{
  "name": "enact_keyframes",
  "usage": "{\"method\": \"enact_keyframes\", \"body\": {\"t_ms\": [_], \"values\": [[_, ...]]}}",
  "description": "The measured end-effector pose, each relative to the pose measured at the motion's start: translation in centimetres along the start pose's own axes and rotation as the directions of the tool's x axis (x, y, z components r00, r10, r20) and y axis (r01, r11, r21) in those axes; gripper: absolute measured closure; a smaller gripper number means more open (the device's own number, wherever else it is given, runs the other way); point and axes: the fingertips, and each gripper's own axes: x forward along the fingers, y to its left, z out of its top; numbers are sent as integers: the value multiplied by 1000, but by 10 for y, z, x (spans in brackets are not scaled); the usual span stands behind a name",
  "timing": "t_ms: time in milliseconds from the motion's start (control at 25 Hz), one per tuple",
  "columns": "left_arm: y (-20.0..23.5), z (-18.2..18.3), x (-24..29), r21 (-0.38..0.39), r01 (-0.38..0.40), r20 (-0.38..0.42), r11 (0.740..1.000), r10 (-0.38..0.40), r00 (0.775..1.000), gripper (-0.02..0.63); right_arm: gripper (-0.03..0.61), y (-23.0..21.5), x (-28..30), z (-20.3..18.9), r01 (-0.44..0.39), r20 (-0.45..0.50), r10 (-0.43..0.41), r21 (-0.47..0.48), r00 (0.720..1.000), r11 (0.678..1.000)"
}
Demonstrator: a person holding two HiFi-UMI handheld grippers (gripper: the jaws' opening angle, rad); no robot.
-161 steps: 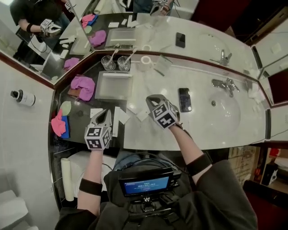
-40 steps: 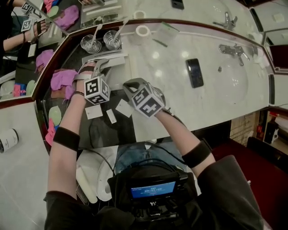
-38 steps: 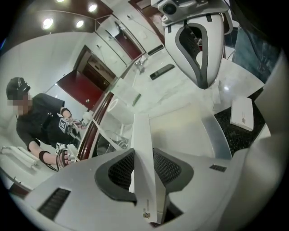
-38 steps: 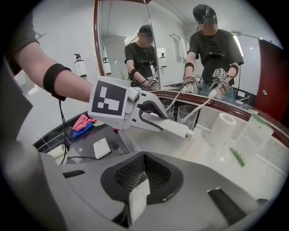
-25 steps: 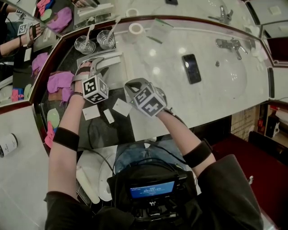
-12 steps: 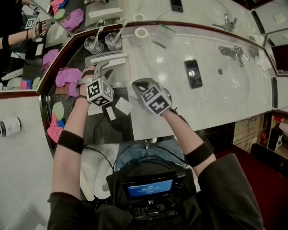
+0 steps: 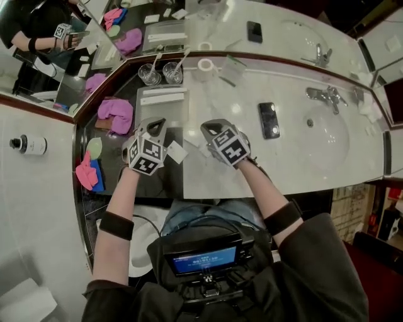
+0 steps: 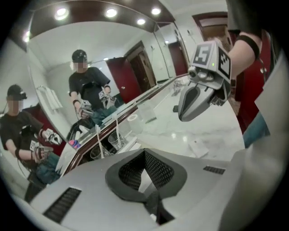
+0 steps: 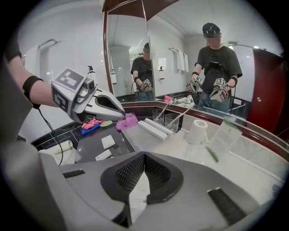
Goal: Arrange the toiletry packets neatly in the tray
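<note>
I'm at a hotel-style bathroom vanity: a white marble counter (image 7: 286, 168), oval white basin (image 7: 326, 137), chrome tap (image 7: 320, 96) and wide wood-framed wall mirror (image 9: 176, 31).

Ahead of my right gripper (image 9: 144, 158), a wall mirror (image 9: 126, 54) rises behind the marble counter (image 9: 253, 173); ceiling spotlights (image 8: 110, 12) glow overhead.

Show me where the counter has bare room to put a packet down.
The marble between the tray, the card and the phone is bare; so is the tray's near half. Crowded: behind the tray, two glasses; left of it, the pink cloth.
</note>
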Motion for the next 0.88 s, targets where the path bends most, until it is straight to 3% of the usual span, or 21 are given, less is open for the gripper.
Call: {"method": "enact_keyframes", "body": {"t_ms": [160, 360, 520, 880], "values": [[-13, 9, -37, -237, -8, 72, 971, 26, 997, 612, 563, 3, -18, -5, -5, 7, 5, -12, 1000, 1000], [-22, -4, -77, -440, -60, 111, 896, 121, 986, 612, 563, 7, -44, -17, 0, 8, 0, -19, 1000, 1000], [-40, -10, -100, -507, -74, 113, 858, 152, 982, 612, 563, 15, -58, -30, -3, 2, 3, -25, 1000, 1000], [-63, -22, -123, -558, -97, 109, 824, 189, 976, 614, 561, 39, -69, -52, -20, -21, 19, -35, 1000, 999]]}}
